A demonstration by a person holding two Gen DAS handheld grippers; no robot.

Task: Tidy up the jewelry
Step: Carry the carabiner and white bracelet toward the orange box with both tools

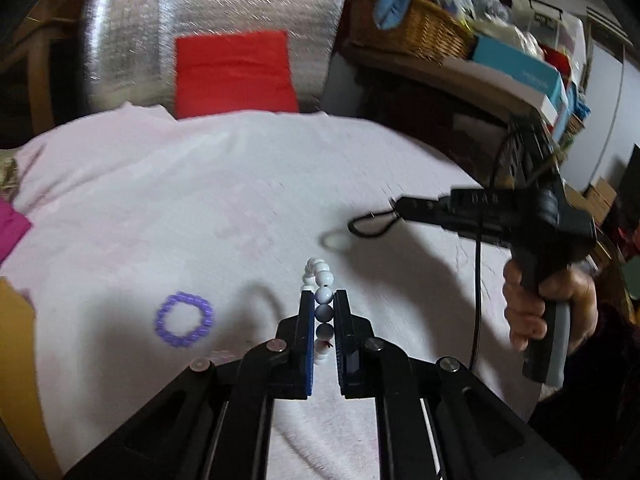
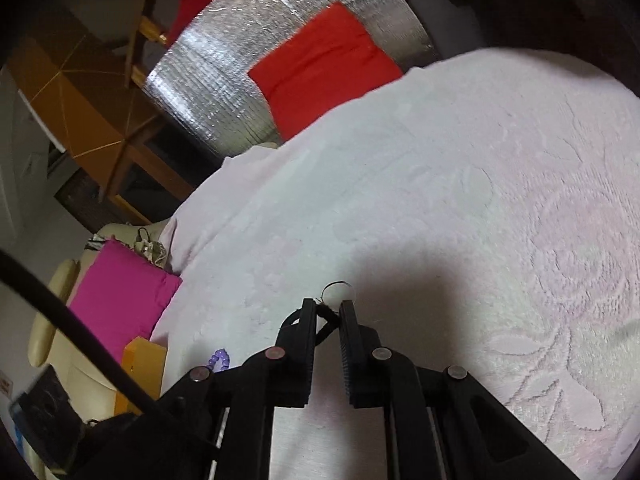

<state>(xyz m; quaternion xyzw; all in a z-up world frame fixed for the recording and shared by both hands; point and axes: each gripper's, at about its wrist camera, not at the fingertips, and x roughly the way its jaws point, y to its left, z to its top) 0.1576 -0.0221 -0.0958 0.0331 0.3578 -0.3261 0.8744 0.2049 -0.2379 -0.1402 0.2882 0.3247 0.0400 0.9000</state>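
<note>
My left gripper (image 1: 324,296) is shut on a bracelet of white and pale blue beads (image 1: 323,314), held above the white patterned bedspread (image 1: 200,208); several beads stick out past the fingertips. A purple bead bracelet (image 1: 184,320) lies flat on the cloth to the left, and its edge (image 2: 220,358) shows in the right wrist view. A hand (image 1: 536,300) holds my right gripper (image 1: 396,202) to the right. In its own view the right gripper (image 2: 328,305) is shut on a black cord (image 2: 326,320) carrying a thin ring pendant (image 2: 338,290). The cord (image 1: 370,226) loops below its tips.
A red cushion (image 1: 234,72) leans on a silver quilted panel (image 1: 128,40) beyond the bedspread. A magenta cushion (image 2: 120,296) and an orange box (image 2: 140,360) sit at the left edge. A shelf at the right carries a wicker basket (image 1: 424,28) and boxes (image 1: 520,68).
</note>
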